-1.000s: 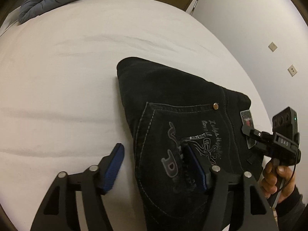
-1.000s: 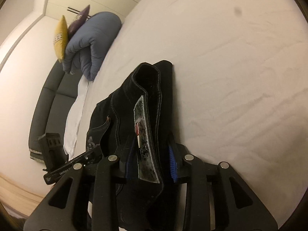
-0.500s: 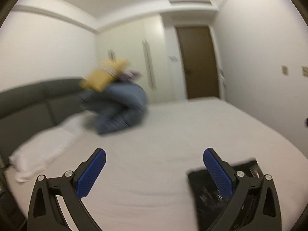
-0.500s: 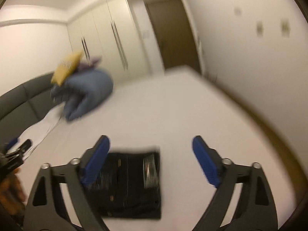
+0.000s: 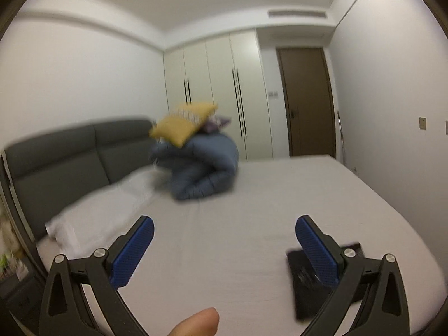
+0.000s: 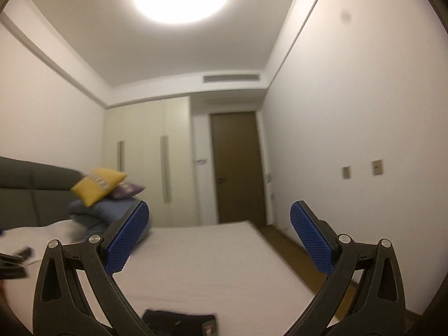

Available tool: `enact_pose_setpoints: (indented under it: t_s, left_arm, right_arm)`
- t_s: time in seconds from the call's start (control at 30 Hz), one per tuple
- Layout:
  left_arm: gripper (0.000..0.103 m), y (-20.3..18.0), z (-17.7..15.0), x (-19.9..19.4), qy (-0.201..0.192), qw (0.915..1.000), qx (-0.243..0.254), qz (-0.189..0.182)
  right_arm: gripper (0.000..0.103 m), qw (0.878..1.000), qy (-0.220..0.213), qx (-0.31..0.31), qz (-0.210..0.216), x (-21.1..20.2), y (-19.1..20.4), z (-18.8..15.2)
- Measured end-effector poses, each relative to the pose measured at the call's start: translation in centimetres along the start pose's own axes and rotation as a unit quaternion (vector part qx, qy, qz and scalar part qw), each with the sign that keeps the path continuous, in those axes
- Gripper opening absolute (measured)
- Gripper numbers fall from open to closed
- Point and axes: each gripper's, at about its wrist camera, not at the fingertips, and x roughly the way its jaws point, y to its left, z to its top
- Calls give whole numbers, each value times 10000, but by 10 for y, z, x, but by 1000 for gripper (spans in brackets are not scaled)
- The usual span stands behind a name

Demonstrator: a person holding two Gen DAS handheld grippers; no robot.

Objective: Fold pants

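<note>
The black pants (image 5: 302, 280) lie folded into a small rectangle on the white bed (image 5: 229, 246), partly behind my left gripper's right finger. In the right wrist view only their far edge (image 6: 179, 319) shows at the bottom. My left gripper (image 5: 224, 249) is open and empty, held above the bed to the left of the pants. My right gripper (image 6: 219, 236) is open and empty, raised well above the pants and pointing toward the far wall.
A rolled blue duvet (image 5: 204, 168) with a yellow cushion (image 5: 182, 126) sits at the head of the bed by the grey headboard (image 5: 61, 154). White pillows (image 5: 98, 215) lie at left. A wardrobe (image 5: 218, 95) and brown door (image 5: 306, 100) stand behind. A thumb (image 5: 198, 322) shows below.
Both grippers let go of the pants, opened wide and lifted up and back. The views swung from the bed surface up to the room. The pants stay folded on the bed.
</note>
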Motion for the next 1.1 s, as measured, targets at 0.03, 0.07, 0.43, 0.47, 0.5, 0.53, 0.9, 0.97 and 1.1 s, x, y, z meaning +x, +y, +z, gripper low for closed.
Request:
enact_pose_setpoints:
  t_s: [0.03, 0.07, 0.43, 0.47, 0.5, 0.53, 0.9, 0.97, 1.1]
  left_arm:
    - [103, -2, -4, 0, 170, 9998, -87, -22]
    - [103, -4, -10, 1, 337, 9992, -141, -139]
    - [103, -71, -97, 33, 2283, 9695, -110, -879]
    - [103, -77, -102, 36, 2383, 9668, -86, -919]
    - [103, -82, -108, 35, 2421, 9658, -37, -932]
    - [103, -89, -114, 29, 2437, 9654, 39, -926]
    - [103, -112, -129, 51, 2713, 9570, 191, -1012]
    - [103, -112, -130, 52, 2746, 9561, 151, -1014]
    - [103, -113, -132, 53, 2787, 9549, 165, -1015]
  right_arm:
    - [103, 9996, 282, 40, 36, -1, 1, 0]
    - [103, 9986, 523, 89, 78, -1, 1, -3]
    - [103, 9554, 2938, 70, -291, 27, 11, -101]
    - [103, 9494, 3124, 159, -267, 30, 8, -108]
    - [103, 9429, 3312, 263, -222, 34, 5, -115]
    - [103, 9378, 3452, 342, -171, 37, 2, -122]
    - [103, 9299, 3663, 154, -296, 55, 7, -171]
    - [103, 9271, 3736, 156, -264, 65, 8, -173]
    - [103, 9235, 3828, 109, -221, 74, 14, -180]
